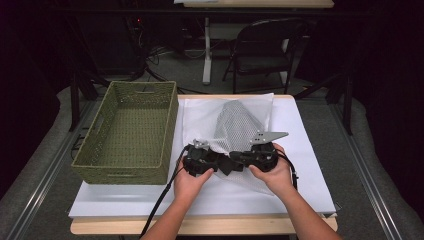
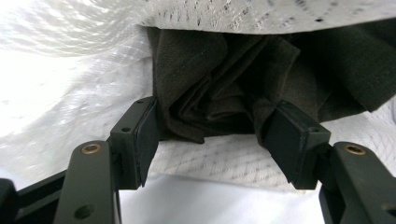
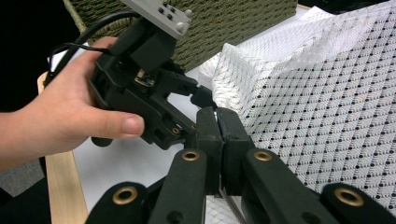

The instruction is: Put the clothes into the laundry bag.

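Two hand-held grippers (image 1: 200, 159) (image 1: 262, 154) at a mesh bag (image 1: 237, 125) beside a woven basket (image 1: 131, 131)

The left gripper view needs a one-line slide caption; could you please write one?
Open left gripper straddling bunched dark cloth at the mouth of a white mesh bag.

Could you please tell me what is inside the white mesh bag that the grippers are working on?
Through the mouth of the white mesh bag, dark crumpled cloth shows, framed by the left gripper and its open jaws. How far it extends inside is hidden by the mesh.
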A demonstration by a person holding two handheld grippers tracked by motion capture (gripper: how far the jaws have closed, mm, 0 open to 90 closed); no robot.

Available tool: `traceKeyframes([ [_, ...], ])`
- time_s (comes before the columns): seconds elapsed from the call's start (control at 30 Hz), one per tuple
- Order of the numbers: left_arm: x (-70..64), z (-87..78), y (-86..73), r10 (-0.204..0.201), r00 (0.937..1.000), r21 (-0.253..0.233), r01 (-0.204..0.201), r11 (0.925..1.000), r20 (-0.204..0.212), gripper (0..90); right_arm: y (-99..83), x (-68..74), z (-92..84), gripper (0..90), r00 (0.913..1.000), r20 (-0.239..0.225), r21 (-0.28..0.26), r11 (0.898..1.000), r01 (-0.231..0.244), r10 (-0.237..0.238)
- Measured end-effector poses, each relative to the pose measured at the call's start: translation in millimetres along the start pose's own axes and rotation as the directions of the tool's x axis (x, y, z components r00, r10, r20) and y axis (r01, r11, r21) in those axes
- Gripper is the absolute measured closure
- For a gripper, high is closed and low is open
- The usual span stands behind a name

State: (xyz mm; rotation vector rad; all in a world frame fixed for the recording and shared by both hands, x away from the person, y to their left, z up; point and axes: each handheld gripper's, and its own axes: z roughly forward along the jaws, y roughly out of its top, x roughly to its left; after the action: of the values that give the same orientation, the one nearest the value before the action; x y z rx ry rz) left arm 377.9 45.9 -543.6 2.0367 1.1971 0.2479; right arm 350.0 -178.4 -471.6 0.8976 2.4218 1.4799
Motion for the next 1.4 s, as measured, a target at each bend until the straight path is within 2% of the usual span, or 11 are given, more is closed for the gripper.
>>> traceKeyframes([
  [0.1, 0.7, 3.0, 0.5, -0.014, 0.9996, -0.007, 0.014, 0.9999, 0.023, 41.7, -0.1, -0.2, 0.0, 88.7, 1.0, -0.001, 0.0, 1.0, 0.001, -0.001],
  [0.13, 0.0, 4.3, 0.5, -0.01, 0.9999, -0.015, 0.01, 0.9998, 0.011, 42.6, -0.1, 0.0, -0.2, 88.7, 1.0, -0.001, 0.0, 1.0, 0.0, 0.0],
  [0.43, -3.8, 5.5, -0.5, 0.016, 0.9995, -0.03, -0.015, 0.9994, 0.028, 64.9, -0.9, 1.1, 2.1, 88.8, 1.0, -0.006, 0.004, 1.0, 0.0, 0.0],
  [0.53, -4.4, 5.0, -0.3, 0.023, 0.9987, -0.018, -0.023, 0.9996, 0.046, 73.0, -0.9, 1.4, 2.6, 88.8, 0.9999, -0.009, 0.006, 1.0, 0.005, -0.005],
  [0.6, -5.8, 5.3, -0.1, 0.014, 0.9979, -0.024, -0.013, 0.9996, 0.063, 76.6, -1.1, 2.1, 3.3, 88.8, 0.9999, -0.012, 0.005, 1.0, 0.005, -0.005],
  [0.67, -6.9, 5.0, 0.5, 0.012, 0.9967, -0.027, -0.009, 0.9996, 0.08, 78.3, -1.1, 2.6, 3.6, 88.8, 0.9999, -0.015, 0.005, 1.0, 0.005, -0.005],
  [0.9, -11.7, 4.1, 5.0, -0.002, 0.9948, -0.038, 0.006, 0.9993, 0.101, 79.8, -0.6, 4.7, 4.1, 88.9, 0.9995, -0.03, 0.005, 1.0, 0.005, -0.005],
  [1.07, -14.6, 5.9, 9.8, -0.005, 0.9944, -0.054, 0.011, 0.9985, 0.106, 80.0, -0.1, 7.1, 4.0, 89.0, 0.9993, -0.038, 0.007, 1.0, 0.005, -0.005],
  [1.27, -15.6, 9.0, 17.4, -0.025, 0.9942, -0.074, 0.033, 0.9967, 0.105, 80.2, 0.0, 9.0, 2.9, 89.1, 0.9979, -0.065, 0.008, 1.0, -0.001, 0.002],
  [1.4, -11.5, 10.5, 24.2, -0.048, 0.9941, -0.097, 0.057, 0.9937, 0.097, 80.2, 0.7, 10.3, -0.4, 89.1, 0.9971, -0.075, 0.0, 1.0, -0.01, 0.01],
])
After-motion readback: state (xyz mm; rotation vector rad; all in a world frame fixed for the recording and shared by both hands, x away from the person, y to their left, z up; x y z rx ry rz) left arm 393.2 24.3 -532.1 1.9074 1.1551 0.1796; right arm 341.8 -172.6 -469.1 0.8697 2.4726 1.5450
